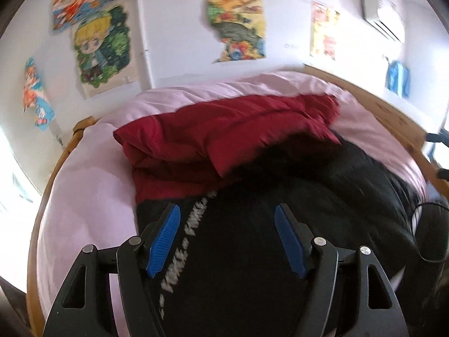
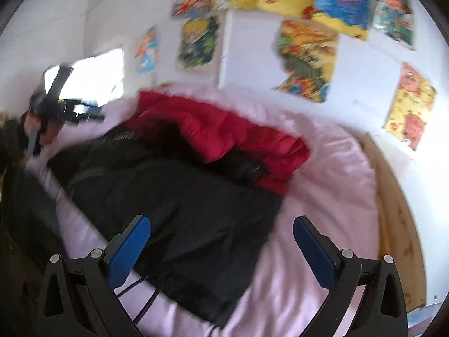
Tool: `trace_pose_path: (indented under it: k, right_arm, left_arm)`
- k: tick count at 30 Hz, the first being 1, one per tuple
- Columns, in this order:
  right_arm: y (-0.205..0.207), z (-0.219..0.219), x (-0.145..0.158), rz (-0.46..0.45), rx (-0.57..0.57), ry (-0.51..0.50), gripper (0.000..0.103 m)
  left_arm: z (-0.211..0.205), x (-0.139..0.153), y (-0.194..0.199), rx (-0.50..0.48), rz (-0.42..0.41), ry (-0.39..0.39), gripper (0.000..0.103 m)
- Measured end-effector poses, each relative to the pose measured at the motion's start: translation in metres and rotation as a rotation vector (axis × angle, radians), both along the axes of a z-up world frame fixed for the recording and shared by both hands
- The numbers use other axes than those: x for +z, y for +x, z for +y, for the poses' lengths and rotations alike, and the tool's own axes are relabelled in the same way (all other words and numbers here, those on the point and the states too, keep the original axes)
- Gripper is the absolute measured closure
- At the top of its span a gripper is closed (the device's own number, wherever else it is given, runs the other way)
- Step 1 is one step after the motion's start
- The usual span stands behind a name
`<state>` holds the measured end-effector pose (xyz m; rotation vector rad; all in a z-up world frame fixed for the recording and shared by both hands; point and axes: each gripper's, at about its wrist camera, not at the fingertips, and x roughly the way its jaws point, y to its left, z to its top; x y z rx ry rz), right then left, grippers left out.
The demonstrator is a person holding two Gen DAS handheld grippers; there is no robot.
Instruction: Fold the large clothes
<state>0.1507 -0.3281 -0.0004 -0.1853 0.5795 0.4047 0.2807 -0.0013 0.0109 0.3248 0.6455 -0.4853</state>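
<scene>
A black garment (image 1: 280, 210) lies spread on the near part of the pink bed (image 1: 89, 191), its far edge overlapping a folded red garment (image 1: 224, 132) (puffy, quilted). The left gripper (image 1: 227, 238) hangs above the black cloth, jaws apart, nothing between them. The right gripper (image 2: 221, 250) is wide open and empty over the garment's right edge.

— What colours are on the bed?
— Pale pink sheet (image 1: 89, 202), a deep red garment (image 1: 224, 129), a black garment (image 2: 174, 196) with a white lettered stripe.
— And the wall?
— White, with bright cartoon posters (image 1: 235, 25).
</scene>
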Motion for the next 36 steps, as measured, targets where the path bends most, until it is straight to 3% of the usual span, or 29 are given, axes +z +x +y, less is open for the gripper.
trace_pose_path:
  k: [4,7,14,21,25,29,36]
  right_arm:
    - [-0.014,0.046,-0.039,0.014,0.117,-0.17,0.0]
    - [-0.024,0.071,-0.058,0.007,0.17,-0.245,0.0]
    - [-0.022,0.091,-0.088,-0.041,0.125,-0.364,0.0]
    - [-0.021,0.095,-0.114,-0.084,0.063,-0.506,0.0]
    - [-0.023,0.101,-0.122,-0.134,0.039,-0.556,0.0]
    - [-0.022,0.098,-0.118,-0.178,-0.001,-0.551,0.001]
    - [-0.018,0.098,-0.114,-0.162,0.011,-0.504,0.022]
  left_arm:
    - [-0.008,-0.011,-0.038,-0.063,-0.038,0.09,0.037]
    - [-0.008,-0.02,-0.055,-0.096,-0.046,0.111,0.037]
    - [-0.012,-0.044,-0.079,-0.11,-0.003,0.141,0.036]
    - [-0.015,-0.077,-0.096,-0.116,-0.004,0.279,0.036]
    - [-0.024,-0.1,-0.103,-0.173,0.0,0.385,0.036]
    - [-0.025,-0.109,-0.106,-0.228,-0.001,0.416,0.033]
    - [-0.033,-0.123,-0.111,-0.257,-0.019,0.492,0.026]
